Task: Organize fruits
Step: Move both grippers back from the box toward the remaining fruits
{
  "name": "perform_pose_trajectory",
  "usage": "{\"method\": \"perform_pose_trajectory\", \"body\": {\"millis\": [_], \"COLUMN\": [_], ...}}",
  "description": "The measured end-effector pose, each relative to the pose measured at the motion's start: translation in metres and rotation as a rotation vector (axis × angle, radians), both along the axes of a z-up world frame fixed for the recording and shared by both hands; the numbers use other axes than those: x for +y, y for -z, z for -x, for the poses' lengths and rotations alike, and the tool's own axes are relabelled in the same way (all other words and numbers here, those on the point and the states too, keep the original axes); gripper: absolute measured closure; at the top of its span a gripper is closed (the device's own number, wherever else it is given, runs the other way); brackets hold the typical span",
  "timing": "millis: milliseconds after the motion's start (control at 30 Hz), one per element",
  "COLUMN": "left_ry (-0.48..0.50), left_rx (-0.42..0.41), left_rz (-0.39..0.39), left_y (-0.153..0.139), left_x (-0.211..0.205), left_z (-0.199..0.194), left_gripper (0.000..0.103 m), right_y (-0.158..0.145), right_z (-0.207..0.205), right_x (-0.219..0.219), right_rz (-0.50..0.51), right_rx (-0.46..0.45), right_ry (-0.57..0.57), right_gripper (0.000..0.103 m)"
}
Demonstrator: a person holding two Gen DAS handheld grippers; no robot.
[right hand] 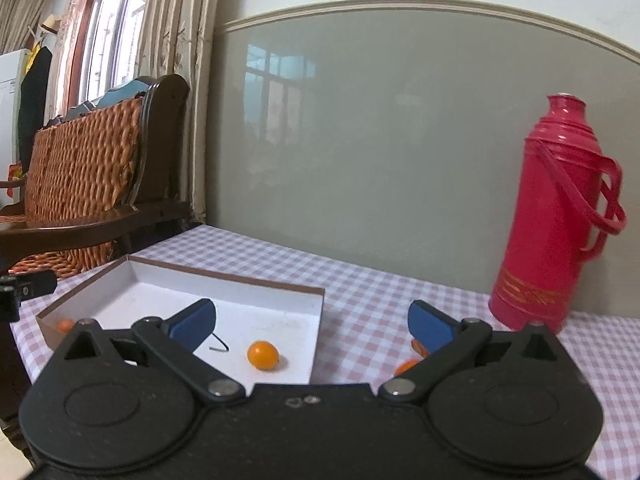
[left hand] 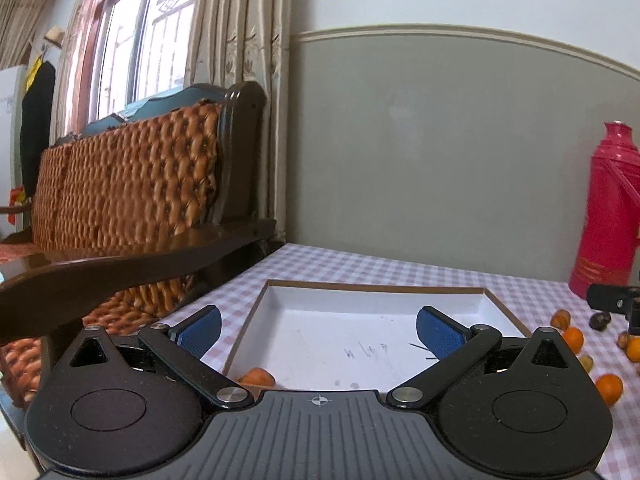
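Held wide apart over a shallow white box (left hand: 372, 336) on the checked tablecloth (left hand: 360, 268): left gripper (left hand: 318, 330), nothing between its blue pads; likewise spread to the full, right gripper (right hand: 312, 322), gripping nothing. Lay inside the box, near its right wall: one small orange fruit (right hand: 262, 355); tucked into the near left corner: another (left hand: 258, 377). Scattered on the cloth right of the box, near a red thermos (right hand: 556, 220): more oranges (left hand: 609, 388) and brown fruits (left hand: 560, 317).
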State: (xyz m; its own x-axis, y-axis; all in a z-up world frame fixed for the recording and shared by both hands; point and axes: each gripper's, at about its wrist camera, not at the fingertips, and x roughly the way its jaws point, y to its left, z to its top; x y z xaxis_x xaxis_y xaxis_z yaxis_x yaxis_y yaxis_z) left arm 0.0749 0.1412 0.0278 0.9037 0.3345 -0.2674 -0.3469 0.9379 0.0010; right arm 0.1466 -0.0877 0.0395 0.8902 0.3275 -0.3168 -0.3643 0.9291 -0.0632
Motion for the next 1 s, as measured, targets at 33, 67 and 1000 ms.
{"method": "perform_pose_trajectory", "body": {"millis": [33,67,1000], "left_ry": [0.012,0.021,0.274], "left_rx": [-0.005,-0.009,-0.010], "left_rz": [0.001,0.002,-0.029], "left_y": [0.000,-0.001,0.009], "left_x": [-0.003,-0.005,-0.104], "left_z": [0.003,0.006,0.024], "left_gripper": [0.000,0.000,0.000], "right_y": [0.000,0.000,0.018], "right_z": [0.003,0.006,0.074], "right_x": [-0.001,-0.003,-0.105], "right_rz": [0.005,0.013,0.060], "right_rx": [-0.004,-0.007,0.041], "right_ry": [0.005,0.005,0.157], "right_gripper": [0.006,0.006,0.006]}}
